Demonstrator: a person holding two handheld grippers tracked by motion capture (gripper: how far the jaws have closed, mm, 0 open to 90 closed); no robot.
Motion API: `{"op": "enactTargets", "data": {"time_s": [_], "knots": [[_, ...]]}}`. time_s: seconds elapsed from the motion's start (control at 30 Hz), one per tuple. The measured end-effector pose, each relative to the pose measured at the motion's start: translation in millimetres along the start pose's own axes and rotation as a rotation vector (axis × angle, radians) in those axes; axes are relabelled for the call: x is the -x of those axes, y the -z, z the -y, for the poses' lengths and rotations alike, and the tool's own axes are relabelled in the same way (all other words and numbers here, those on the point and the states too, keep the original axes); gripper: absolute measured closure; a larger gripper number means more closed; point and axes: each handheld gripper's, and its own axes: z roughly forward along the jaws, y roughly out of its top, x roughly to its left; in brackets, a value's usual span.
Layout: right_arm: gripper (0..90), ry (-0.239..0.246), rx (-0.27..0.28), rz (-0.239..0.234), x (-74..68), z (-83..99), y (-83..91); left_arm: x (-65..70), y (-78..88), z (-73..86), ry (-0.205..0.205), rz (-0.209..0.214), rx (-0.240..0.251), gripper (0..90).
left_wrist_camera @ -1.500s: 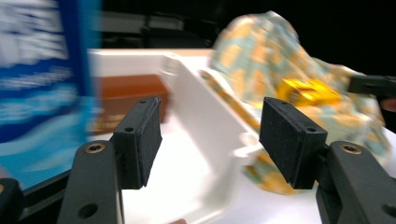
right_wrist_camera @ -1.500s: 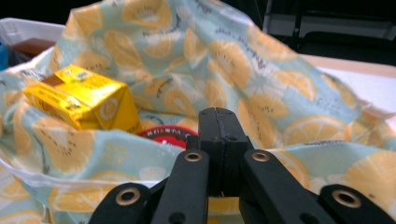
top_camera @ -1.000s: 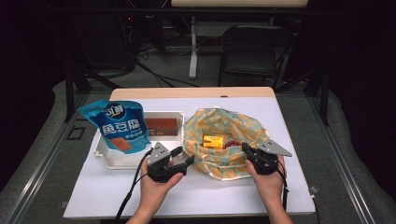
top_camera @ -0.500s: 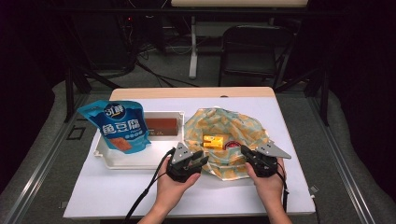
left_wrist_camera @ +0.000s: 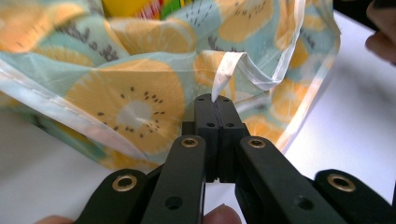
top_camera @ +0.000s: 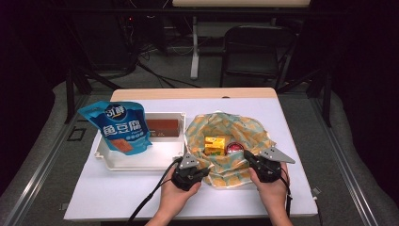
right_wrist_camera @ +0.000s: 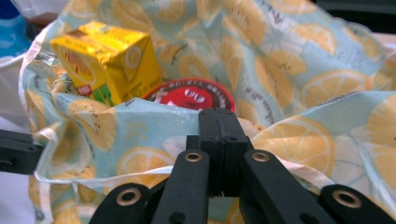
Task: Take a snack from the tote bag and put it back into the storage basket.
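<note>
The bag [top_camera: 228,141], a soft cloth one printed with orange slices on pale blue, lies open on the right half of the surface [top_camera: 117,197], just beside the tray [top_camera: 106,157]. Its mouth gapes upward, and inside it sit a yellow carton [top_camera: 215,144] and, touching the carton's right side, a round red lid [top_camera: 234,148]; in the right gripper view the carton [right_wrist_camera: 109,60] stands tilted behind the near rim and the lid [right_wrist_camera: 191,95] lies low behind it.

The left tool [top_camera: 201,173] meets the bag's near left rim. Its jaws have just been closing, and in the left gripper view they stand together, clenched on a white tape strip [left_wrist_camera: 224,74] of the hem, which rises from between the tips of the tool [left_wrist_camera: 215,100]. The bag [left_wrist_camera: 126,98] folds up behind it.

The right tool [top_camera: 248,157] is at the near right rim, its jaws likewise pressed together; in the right gripper view the tool [right_wrist_camera: 218,114] pinches the cloth edge of the bag [right_wrist_camera: 303,144], which drapes to both sides of the tips.

Each tool is held in a hand, left hand [top_camera: 174,197] and right hand [top_camera: 273,190], coming in from the near edge.

The white tray sits left of the bag. A blue pouch [top_camera: 121,127] leans across its left part, and a brown block [top_camera: 162,126] lies at its far side.
</note>
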Motion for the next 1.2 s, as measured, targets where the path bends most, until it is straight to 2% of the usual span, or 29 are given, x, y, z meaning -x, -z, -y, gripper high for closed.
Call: {"op": "enactTargets", "data": {"time_s": [0.07,0.13,0.17,0.3,0.37,0.43,0.5,0.67,0.73,0.8,0.83,0.9,1.07,1.2], "knots": [[90.0,0.000,-0.020,0.014,-1.2,2.6,-0.6,-2.5,-2.6,2.5,-0.003,-0.007,-0.024,90.0],[90.0,-0.007,-0.049,0.021,-0.2,4.4,-1.7,-4.8,-5.1,5.2,0.016,-0.017,-0.043,90.0],[90.0,-0.017,-0.064,0.023,0.6,6.0,-3.2,-6.3,-6.4,6.5,0.040,-0.014,-0.052,90.0],[90.0,-0.046,-0.142,0.019,4.1,16.7,-13.8,-7.4,-6.6,6.4,0.054,-0.022,-0.062,90.0],[90.0,-0.057,-0.166,0.025,4.9,19.8,-16.0,-7.3,-5.2,6.7,0.043,-0.024,-0.056,90.0],[90.0,-0.048,-0.137,0.023,4.9,16.1,-11.0,-5.9,-3.7,7.3,0.035,-0.026,-0.043,90.0],[90.0,-0.042,-0.088,0.033,4.5,9.0,-3.4,-7.0,-2.7,7.9,0.027,-0.027,-0.057,90.0],[90.0,-0.025,0.082,0.053,2.5,-9.0,17.2,-6.0,-3.9,9.3,0.034,-0.019,-0.074,90.0],[90.0,-0.012,0.097,0.051,2.6,-15.0,15.5,-6.0,-3.9,9.4,0.026,-0.020,-0.079,90.0],[90.0,-0.013,0.065,0.059,3.9,-14.5,6.4,-6.9,-3.4,10.1,0.033,-0.019,-0.071,90.0],[90.0,-0.027,0.041,0.081,4.9,-10.6,0.9,-7.1,-3.0,10.7,0.043,-0.018,-0.065,90.0],[90.0,-0.066,0.009,0.078,7.2,-3.4,-5.3,-7.8,-1.6,11.6,0.057,-0.015,-0.057,90.0],[90.0,-0.045,-0.109,0.058,5.0,11.7,-16.1,-8.7,1.7,12.3,0.068,-0.005,0.003,90.0],[90.0,-0.059,-0.200,0.047,5.3,22.4,-24.4,-10.7,7.2,12.2,0.080,0.001,0.030,88.9]]}}
